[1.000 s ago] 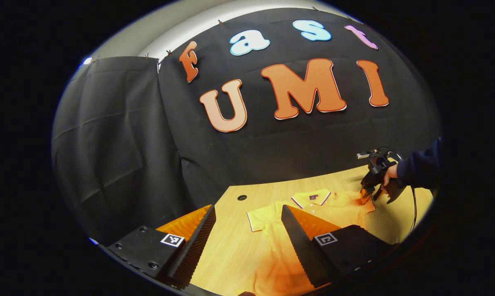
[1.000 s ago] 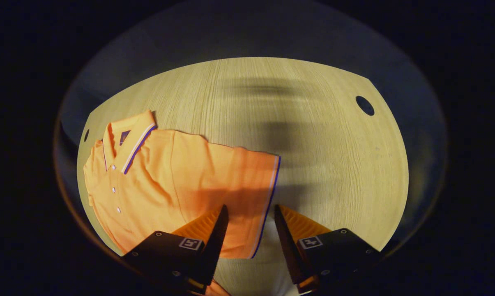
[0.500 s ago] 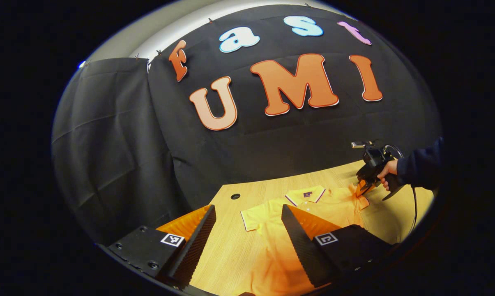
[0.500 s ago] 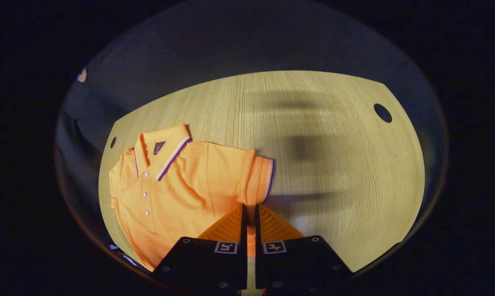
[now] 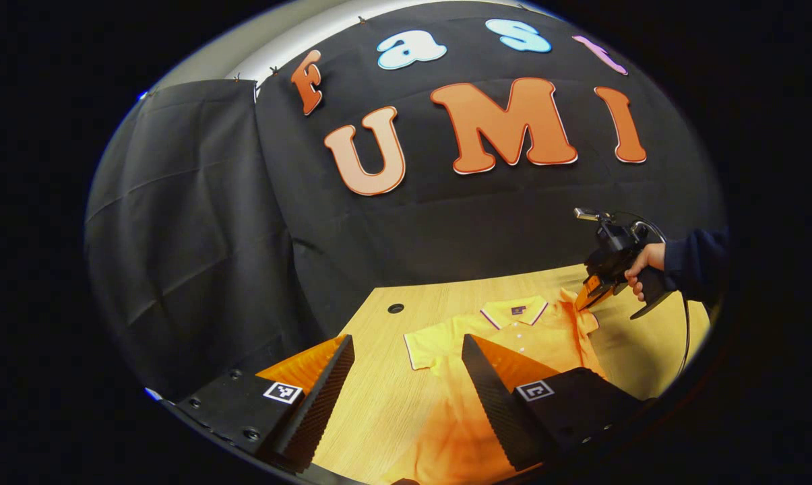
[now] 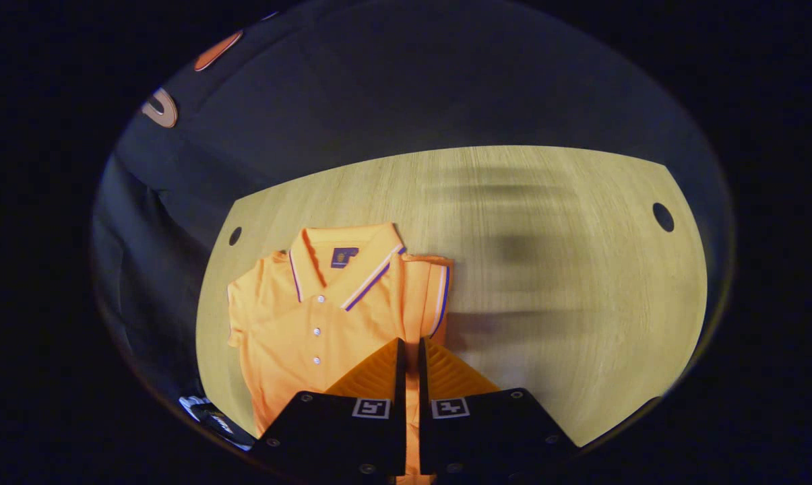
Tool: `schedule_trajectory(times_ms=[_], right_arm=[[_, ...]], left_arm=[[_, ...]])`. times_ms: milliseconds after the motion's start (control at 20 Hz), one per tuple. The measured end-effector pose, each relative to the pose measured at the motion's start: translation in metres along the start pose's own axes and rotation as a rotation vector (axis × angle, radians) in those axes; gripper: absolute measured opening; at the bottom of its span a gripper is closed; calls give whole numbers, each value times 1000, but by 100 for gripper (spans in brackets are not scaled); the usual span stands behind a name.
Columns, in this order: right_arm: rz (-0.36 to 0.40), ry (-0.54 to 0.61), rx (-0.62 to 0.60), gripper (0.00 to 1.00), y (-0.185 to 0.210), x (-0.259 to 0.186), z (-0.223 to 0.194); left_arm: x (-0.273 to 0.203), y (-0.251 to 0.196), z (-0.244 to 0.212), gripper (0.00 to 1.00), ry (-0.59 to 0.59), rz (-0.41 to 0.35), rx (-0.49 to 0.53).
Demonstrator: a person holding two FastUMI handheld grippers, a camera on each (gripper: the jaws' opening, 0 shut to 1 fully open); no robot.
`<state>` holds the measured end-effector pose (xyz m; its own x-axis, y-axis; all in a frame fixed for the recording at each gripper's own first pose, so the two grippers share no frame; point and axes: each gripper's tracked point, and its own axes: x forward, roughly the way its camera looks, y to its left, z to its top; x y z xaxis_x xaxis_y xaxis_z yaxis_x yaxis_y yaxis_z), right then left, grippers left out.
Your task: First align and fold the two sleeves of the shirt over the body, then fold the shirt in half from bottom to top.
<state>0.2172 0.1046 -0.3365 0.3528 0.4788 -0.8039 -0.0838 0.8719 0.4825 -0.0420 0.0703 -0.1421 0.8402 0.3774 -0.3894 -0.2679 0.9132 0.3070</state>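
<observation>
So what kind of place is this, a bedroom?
More likely a recording booth: a black cloth wall, a bare wooden table with one orange shirt, and a hand holding a gripper tool.

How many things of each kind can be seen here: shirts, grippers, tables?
Shirt: 1
Grippers: 2, the left gripper and the right gripper
Table: 1
Total: 4

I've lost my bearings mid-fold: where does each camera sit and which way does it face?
Left gripper view: rides the open left gripper, low, facing the booth wall across the table; a hand holds the right gripper.
Right gripper view: rides the right gripper, looking down, pinching the sleeve.
Shared: the orange shirt.
</observation>
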Motion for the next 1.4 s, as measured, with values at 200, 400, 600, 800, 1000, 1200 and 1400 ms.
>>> schedule_trajectory(times_ms=[200, 400, 600, 800, 1000, 1200, 1400], right_arm=[[155, 29, 44, 17, 49, 1, -3], [231, 7, 39, 26, 71, -17, 0], [159, -73, -20, 43, 59, -39, 7], [118, -192, -24, 69, 61, -83, 17], [39, -283, 6, 82, 63, -119, 5], [-31, -359, 51, 82, 61, -154, -17], [-117, -435, 94, 82, 52, -188, -45]], left_arm=[[1, 10, -14, 99, 34, 24, -28], [18, 25, -16, 99, 37, 31, -62], [55, 38, -26, 99, 75, -14, -119], [109, 47, -38, 99, 134, -97, -149], [166, 50, -52, 99, 220, -209, -141], [225, 40, -74, 99, 330, -310, -156], [271, 20, -96, 100, 451, -378, -143]])
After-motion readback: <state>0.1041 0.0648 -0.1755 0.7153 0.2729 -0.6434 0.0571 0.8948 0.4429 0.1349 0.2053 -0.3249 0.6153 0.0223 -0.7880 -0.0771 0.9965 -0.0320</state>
